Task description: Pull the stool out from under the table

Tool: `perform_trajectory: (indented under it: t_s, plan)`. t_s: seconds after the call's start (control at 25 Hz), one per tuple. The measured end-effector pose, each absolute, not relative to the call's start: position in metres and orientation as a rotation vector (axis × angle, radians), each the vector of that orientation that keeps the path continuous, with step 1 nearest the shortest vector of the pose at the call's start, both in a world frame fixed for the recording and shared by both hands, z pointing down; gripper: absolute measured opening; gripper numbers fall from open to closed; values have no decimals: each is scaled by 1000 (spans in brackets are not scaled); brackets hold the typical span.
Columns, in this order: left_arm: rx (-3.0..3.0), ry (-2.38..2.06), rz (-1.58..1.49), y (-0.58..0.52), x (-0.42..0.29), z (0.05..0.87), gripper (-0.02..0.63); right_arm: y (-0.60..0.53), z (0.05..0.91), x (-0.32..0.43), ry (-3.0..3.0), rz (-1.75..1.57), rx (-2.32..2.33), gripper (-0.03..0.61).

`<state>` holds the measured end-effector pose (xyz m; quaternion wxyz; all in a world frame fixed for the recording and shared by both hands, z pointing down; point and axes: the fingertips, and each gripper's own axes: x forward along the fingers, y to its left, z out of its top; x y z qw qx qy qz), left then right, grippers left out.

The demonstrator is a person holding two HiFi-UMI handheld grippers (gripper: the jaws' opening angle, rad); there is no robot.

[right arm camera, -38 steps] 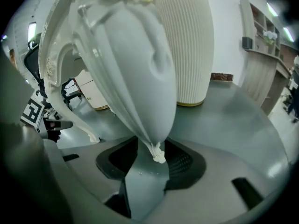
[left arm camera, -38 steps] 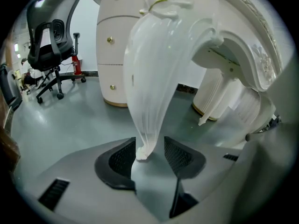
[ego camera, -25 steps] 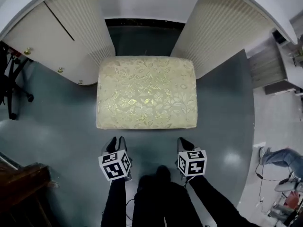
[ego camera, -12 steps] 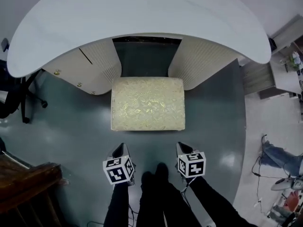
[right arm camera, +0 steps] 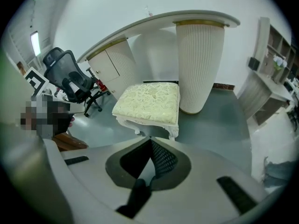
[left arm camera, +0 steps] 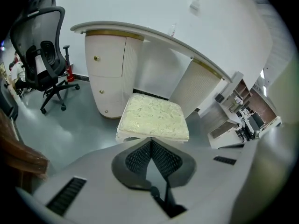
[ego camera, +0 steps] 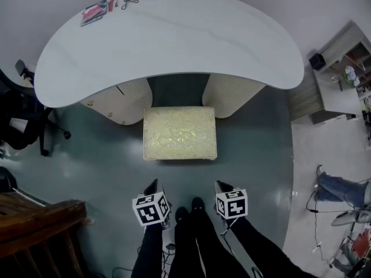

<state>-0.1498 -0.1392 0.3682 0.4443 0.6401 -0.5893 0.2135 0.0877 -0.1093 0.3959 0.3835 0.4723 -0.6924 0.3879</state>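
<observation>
The stool [ego camera: 179, 133], with a cream floral cushion and white legs, stands on the grey-green floor in front of the white curved table [ego camera: 174, 36], clear of its top. It also shows as the stool [left arm camera: 153, 117] in the left gripper view and the stool [right arm camera: 148, 101] in the right gripper view. My left gripper [ego camera: 153, 185] and right gripper [ego camera: 223, 185] hang low in the head view, well short of the stool, both shut with nothing between their jaws. In each gripper view the gripper's pads meet, as at the left gripper [left arm camera: 151, 141] and the right gripper [right arm camera: 150, 141].
Two ribbed white pedestals [ego camera: 229, 94] flank the gap under the table. A black office chair [ego camera: 23, 117] stands at the left, dark wooden furniture [ego camera: 40, 230] at the lower left. Shelving [ego camera: 342, 68] and another person's leg [ego camera: 342, 190] are at the right. Small items [ego camera: 98, 9] lie on the tabletop.
The head view has drawn back and up, so the stool looks smaller and farther and the whole tabletop shows. The left gripper's jaws have closed. Both grippers stay low near my legs.
</observation>
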Motion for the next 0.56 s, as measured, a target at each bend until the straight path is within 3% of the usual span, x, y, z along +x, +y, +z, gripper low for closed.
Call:
perform_trajectory:
  t_s: [0.56]
  plan:
    - [1647, -1389, 614, -97, -155, 229, 6, -86, 265, 71, -1793, 1021, 1196, 3]
